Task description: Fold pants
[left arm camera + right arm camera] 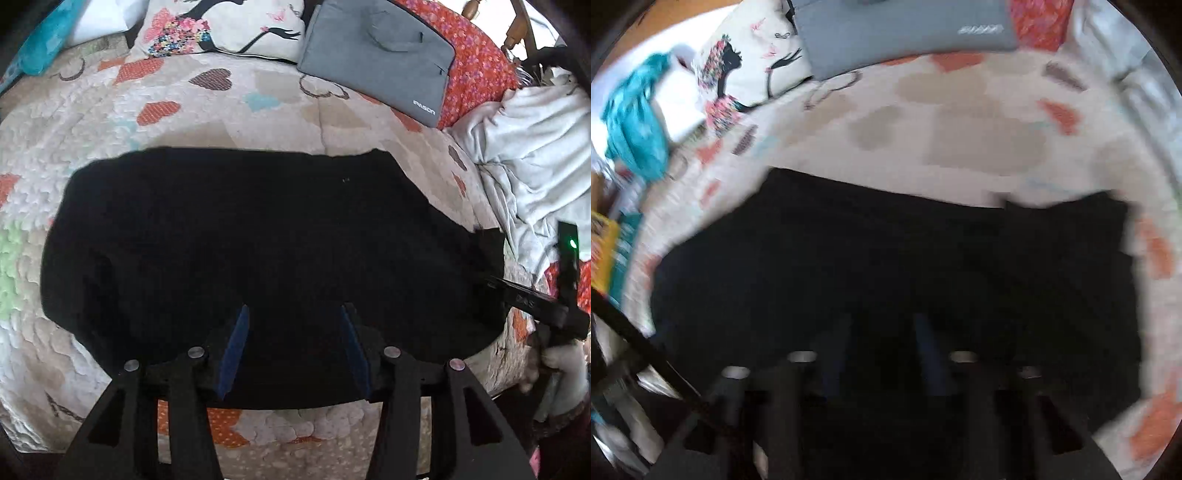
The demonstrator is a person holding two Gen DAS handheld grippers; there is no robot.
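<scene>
Black pants [258,236] lie folded flat as a wide dark slab on the heart-patterned quilt [110,122]. My left gripper [295,314] hovers over their near edge, its blue-padded jaws wide apart and holding nothing. The right gripper's black body [532,299] shows at the pants' right end in the left wrist view. The right wrist view is motion-blurred; the pants [886,266] fill its centre and my right gripper [882,321] is over them, jaws apart and empty.
A grey laptop sleeve [384,55] and a printed pillow [221,29] lie at the back of the bed. A heap of white cloth [524,155] is at the right. A teal cloth [635,118] lies at the far left.
</scene>
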